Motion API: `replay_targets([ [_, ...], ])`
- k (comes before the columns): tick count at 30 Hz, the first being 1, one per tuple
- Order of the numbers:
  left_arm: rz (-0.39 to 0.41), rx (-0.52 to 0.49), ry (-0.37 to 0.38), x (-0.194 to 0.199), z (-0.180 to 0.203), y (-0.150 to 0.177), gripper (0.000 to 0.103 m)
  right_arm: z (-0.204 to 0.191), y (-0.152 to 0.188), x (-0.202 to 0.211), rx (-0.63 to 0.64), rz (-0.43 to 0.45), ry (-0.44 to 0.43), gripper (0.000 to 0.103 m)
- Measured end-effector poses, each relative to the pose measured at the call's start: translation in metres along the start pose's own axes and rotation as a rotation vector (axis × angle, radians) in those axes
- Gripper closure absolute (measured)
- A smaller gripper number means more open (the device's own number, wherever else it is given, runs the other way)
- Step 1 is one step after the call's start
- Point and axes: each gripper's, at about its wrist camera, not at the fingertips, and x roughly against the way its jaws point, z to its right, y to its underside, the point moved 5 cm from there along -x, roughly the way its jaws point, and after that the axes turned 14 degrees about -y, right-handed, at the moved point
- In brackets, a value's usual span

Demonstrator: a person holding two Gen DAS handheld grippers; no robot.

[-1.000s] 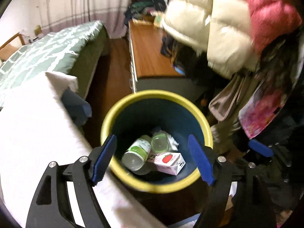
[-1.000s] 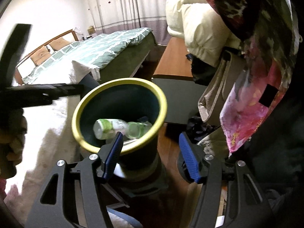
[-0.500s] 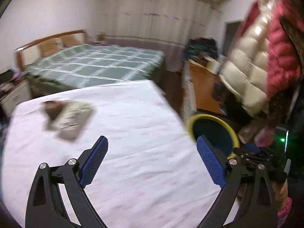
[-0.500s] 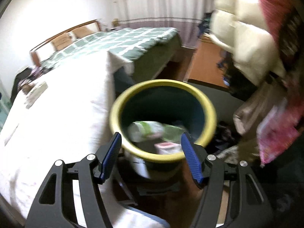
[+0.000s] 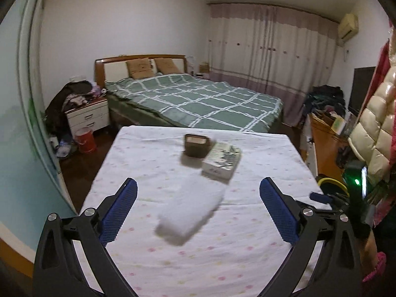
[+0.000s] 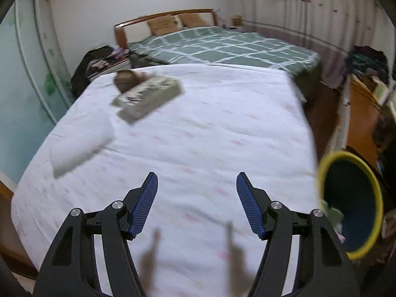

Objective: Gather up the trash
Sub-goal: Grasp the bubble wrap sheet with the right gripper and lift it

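The worktop (image 5: pixel 259 153), covered in a white cloth with faint coloured dots, fills both views, with a green plaid bed (image 5: pixel 198 99) behind it. Off its right edge stands the yellow-rimmed trash bin (image 6: pixel 346 198), dark inside, with some pale rubbish just visible at the bottom.

Three things lie on the cloth. The folded white towel (image 5: pixel 190 212) is nearest the left tool (image 5: pixel 198 212); its long axis runs diagonally from near left to far right in the left wrist view. Beyond it sits a flat tissue box (image 5: pixel 221 159) with a leafy print, long axis likewise angled away toward the right. Touching its far left corner is a small brown box (image 5: pixel 196 144), open-topped as far as the blur allows.

Both tools hang above the cloth with fingers spread wide and nothing between them; the right tool (image 6: pixel 196 198) is over bare cloth, with the bin well to its right.

The step in hand looks like a search for the next piece of trash. None of the three items is plainly rubbish, so the collecting may be close to finished. If the brown box is to go, the left tool should pass over the towel and close across its short sides.
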Motion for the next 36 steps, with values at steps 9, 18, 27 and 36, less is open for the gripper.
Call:
replay_targets([
  [9,-0.037,0.045,-0.012,-0.012,-0.035,0.017,0.005,-0.093,-0.036,-0.075,0.046,-0.057,-0.138,0.039],
  [18,-0.038,0.081,-0.019,-0.011,-0.056,0.022,0.005,-0.124,-0.042,-0.135,0.014,-0.146,-0.119,0.03],
  [27,-0.061,0.084,-0.009,-0.015,-0.058,0.03,0.005,-0.134,-0.044,-0.141,0.027,-0.146,-0.123,0.095],
  [36,-0.08,0.071,-0.007,-0.021,-0.05,0.034,0.005,-0.119,-0.051,-0.085,0.006,-0.041,-0.192,0.095],
])
